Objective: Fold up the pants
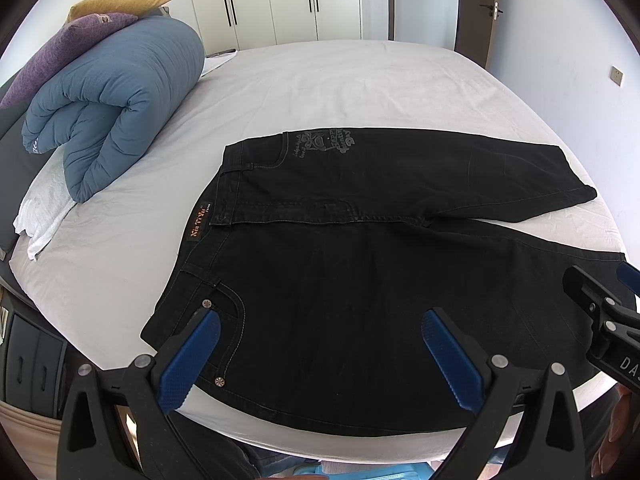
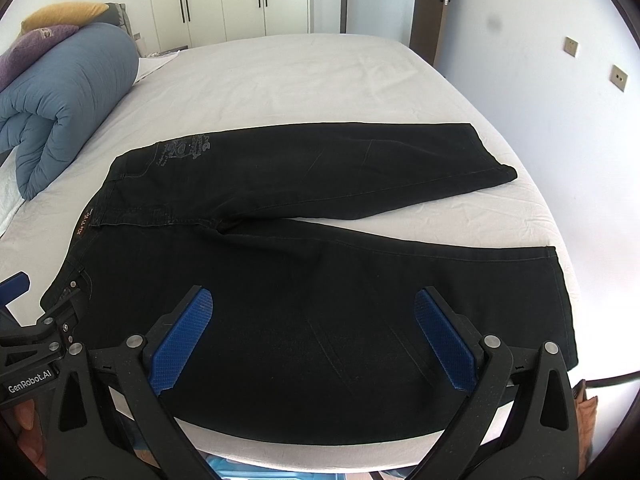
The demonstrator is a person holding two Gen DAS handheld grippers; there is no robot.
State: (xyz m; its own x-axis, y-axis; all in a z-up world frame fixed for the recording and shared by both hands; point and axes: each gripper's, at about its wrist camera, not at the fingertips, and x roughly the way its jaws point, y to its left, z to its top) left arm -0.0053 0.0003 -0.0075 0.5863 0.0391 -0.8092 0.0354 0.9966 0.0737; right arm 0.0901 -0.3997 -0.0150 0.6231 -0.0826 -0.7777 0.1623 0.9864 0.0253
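Black pants (image 1: 360,280) flat on bed (image 1: 320,80), both grippers' fingers apart, seemingly hovering above

You're in a home bedroom: big bed (image 1: 320,80) w/ white sheet, rolled blue duvet (image 1: 116,108) plus purple pillow (image 1: 60,48) and yellow pillow (image 1: 116,2) stacked at its left side. Behind it, white built-in wardrobe (image 1: 272,0) w/ long dark handles, a door (image 1: 476,8) w/ lever handle, wall switches (image 2: 618,76).
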